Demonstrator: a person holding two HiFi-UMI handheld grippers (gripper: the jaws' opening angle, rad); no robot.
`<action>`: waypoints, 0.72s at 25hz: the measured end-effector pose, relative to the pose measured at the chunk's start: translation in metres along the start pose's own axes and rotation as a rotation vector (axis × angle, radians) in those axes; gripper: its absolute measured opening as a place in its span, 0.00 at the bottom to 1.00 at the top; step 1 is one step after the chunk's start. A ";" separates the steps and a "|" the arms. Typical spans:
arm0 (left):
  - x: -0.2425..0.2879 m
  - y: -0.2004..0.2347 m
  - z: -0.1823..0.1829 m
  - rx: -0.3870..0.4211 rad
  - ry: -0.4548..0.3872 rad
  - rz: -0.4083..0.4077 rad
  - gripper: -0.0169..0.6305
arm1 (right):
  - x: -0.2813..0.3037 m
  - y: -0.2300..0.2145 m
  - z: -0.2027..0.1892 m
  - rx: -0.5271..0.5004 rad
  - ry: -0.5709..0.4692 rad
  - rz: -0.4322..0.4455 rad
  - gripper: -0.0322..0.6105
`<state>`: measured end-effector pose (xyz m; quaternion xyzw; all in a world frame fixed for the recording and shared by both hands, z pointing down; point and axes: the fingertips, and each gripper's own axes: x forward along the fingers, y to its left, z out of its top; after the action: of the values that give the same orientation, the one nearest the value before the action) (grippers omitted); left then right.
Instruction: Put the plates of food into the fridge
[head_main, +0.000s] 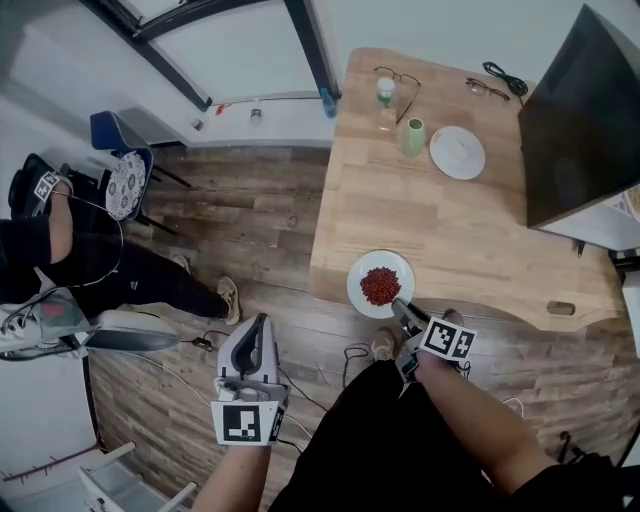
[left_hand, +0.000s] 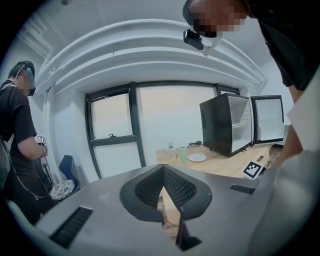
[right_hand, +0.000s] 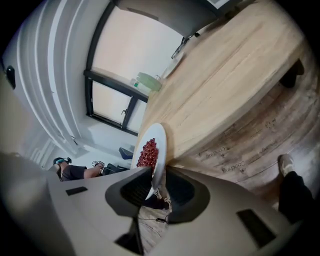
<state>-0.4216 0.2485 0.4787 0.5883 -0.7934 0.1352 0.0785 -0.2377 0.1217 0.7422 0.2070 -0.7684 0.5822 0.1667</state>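
A white plate (head_main: 357, 272) heaped with red food (head_main: 380, 286) lies at the near edge of the wooden table (head_main: 480, 240). My right gripper (head_main: 403, 308) reaches it from below the edge and is shut on its near rim. In the right gripper view the plate (right_hand: 161, 136) stands edge-on between the pads of that gripper (right_hand: 156, 184). My left gripper (head_main: 253, 338) hangs over the wooden floor, left of the table, holding nothing. Its own view shows the left gripper (left_hand: 162, 192) with its pads meeting at the tips. The black fridge (head_main: 575, 130) stands at the table's far right, and its door (left_hand: 267, 120) is open.
An empty white plate (head_main: 457, 153), a green cup (head_main: 413, 136), a small bottle (head_main: 386, 98) and two pairs of glasses (head_main: 398, 78) lie at the table's far end. A person in black (head_main: 70, 265) sits at the left, near a blue chair (head_main: 112, 132). Cables trail on the floor.
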 end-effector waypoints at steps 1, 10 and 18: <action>-0.001 0.001 -0.002 -0.002 0.008 0.005 0.03 | -0.001 0.001 0.000 0.011 -0.006 0.013 0.20; 0.006 -0.007 -0.005 -0.036 -0.015 -0.035 0.03 | -0.025 0.030 0.023 0.106 -0.069 0.146 0.10; 0.044 -0.058 0.023 -0.012 -0.065 -0.147 0.03 | -0.077 0.044 0.059 0.077 -0.162 0.172 0.10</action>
<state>-0.3788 0.1855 0.4765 0.6487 -0.7508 0.1050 0.0661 -0.1947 0.0850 0.6519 0.1930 -0.7713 0.6048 0.0456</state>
